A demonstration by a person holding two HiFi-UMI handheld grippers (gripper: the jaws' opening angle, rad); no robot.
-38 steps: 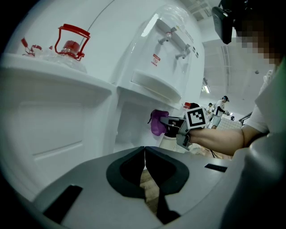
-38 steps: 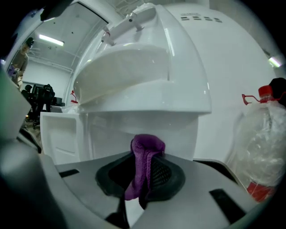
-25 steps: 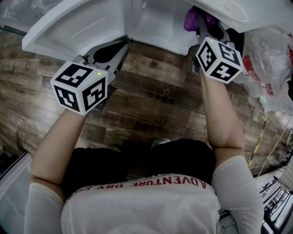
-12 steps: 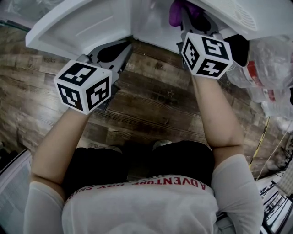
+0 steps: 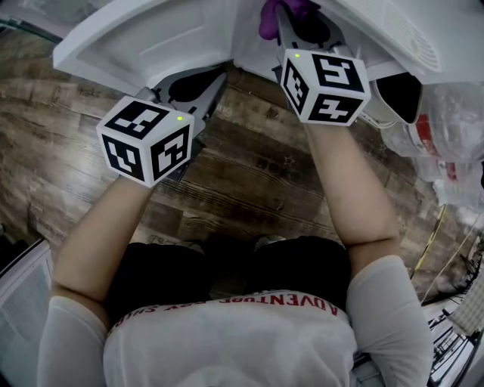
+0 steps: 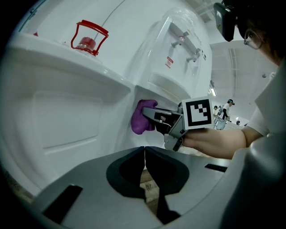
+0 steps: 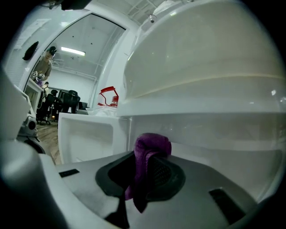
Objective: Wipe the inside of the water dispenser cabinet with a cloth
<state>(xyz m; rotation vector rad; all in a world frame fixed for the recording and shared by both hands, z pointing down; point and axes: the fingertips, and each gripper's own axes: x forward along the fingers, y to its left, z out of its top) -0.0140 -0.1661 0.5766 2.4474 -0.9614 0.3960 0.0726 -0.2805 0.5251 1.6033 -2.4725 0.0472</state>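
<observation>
The white water dispenser stands ahead with its lower cabinet door point(image 5: 144, 38) swung open to the left. My right gripper point(image 5: 291, 19) is shut on a purple cloth point(image 5: 276, 11) and reaches into the cabinet opening. In the right gripper view the cloth point(image 7: 152, 150) bunches between the jaws, close to the white inner wall point(image 7: 205, 129). The left gripper view shows the cloth point(image 6: 142, 117) at the cabinet's edge, beside the door point(image 6: 67, 112). My left gripper point(image 5: 215, 75) is shut and holds nothing, just below the door, with its tips point(image 6: 144, 152) together.
Dark wooden floor point(image 5: 257, 166) lies under both arms. Plastic bags point(image 5: 446, 128) pile up at the right of the dispenser. A red-handled bottle point(image 6: 87, 40) sits beyond the door. The taps point(image 6: 187, 44) stick out above the cabinet. People stand far behind point(image 6: 225, 114).
My right gripper has carried the purple cloth leftward and deeper into the cabinet opening. The left gripper has shifted only slightly and stays shut.
</observation>
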